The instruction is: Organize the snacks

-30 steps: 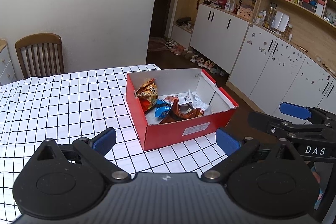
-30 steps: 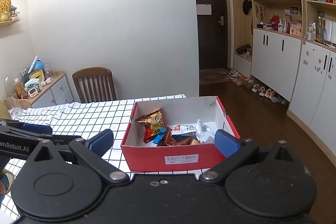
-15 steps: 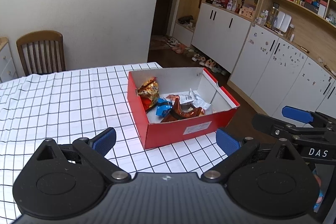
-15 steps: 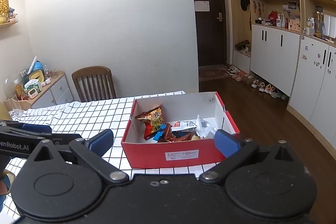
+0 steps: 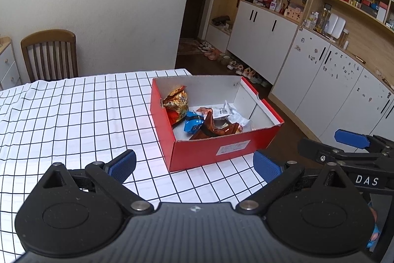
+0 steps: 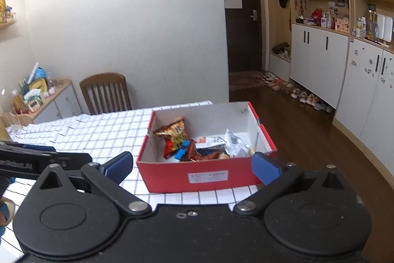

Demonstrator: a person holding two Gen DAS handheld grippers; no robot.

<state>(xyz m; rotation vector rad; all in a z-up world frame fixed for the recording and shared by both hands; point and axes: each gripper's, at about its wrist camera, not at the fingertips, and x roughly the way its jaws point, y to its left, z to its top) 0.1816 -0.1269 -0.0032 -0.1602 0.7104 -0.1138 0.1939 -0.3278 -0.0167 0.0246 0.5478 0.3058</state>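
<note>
Everything that reads as a snack already lies inside the red box, which stands open-topped on the checked cloth of the bench near its right-hand corner. Against the box's left wall leans an orange chip bag, propped up higher than the rest; just to its right lies a small blue packet, then a crumpled brown wrapper toward the front wall, and a white and silver packet beyond it, toward the back of the box. They overlap in a loose heap, so the gathering looks done while any tidy sorting inside the box does not. The cloth to the left of the box shows nothing left to collect, though the part hidden under the tools cannot be checked. The left hand-held gripper hovers short of the box's front wall with its blue pads spread wide and nothing between them. The right hand-held gripper hangs likewise before the front wall, fingers spread and empty; in the left wrist view its arm shows to the right of the box, off the bench edge. Neither tool touches the box or any packet. My judgement is that the task is at or near its end: what could remain is straightening the packets inside the box, or moving the box itself, and the frames do not tell which, if either, is intended. The far right half of the box floor is bare.
</note>
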